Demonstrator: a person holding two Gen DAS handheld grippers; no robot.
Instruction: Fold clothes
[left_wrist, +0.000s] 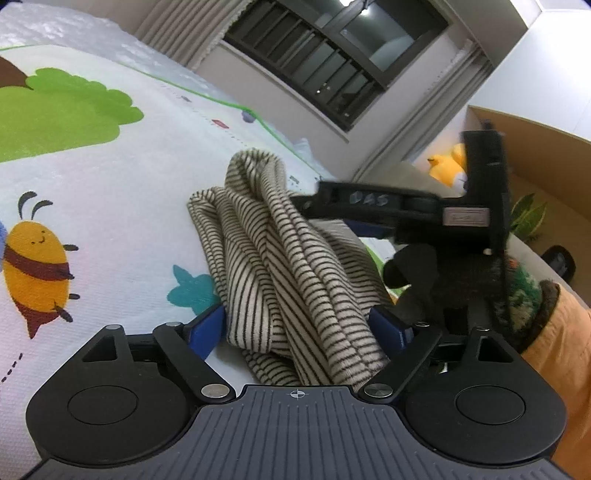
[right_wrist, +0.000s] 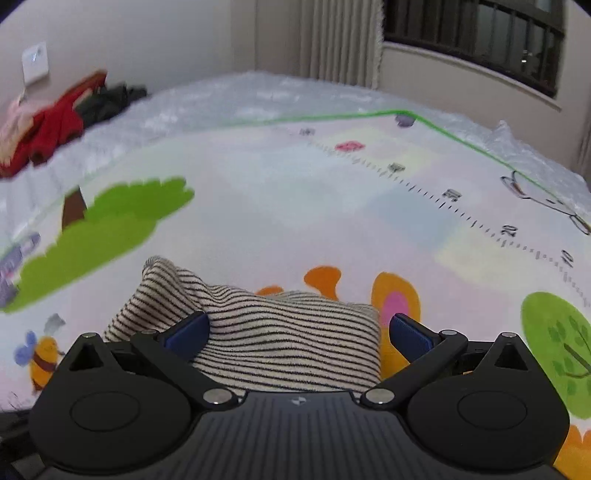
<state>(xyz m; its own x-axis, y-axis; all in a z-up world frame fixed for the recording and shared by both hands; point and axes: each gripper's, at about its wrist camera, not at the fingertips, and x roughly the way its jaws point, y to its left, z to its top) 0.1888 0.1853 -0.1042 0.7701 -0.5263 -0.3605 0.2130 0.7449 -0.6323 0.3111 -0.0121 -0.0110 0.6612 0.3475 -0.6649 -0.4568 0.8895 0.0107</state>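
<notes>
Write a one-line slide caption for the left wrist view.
Left tool open around a bunched striped garment on a cartoon play mat, right tool alongside.

The right gripper is hovering with jaws spread over the striped garment, which is lying bunched on the cartoon-printed mat.
</notes>
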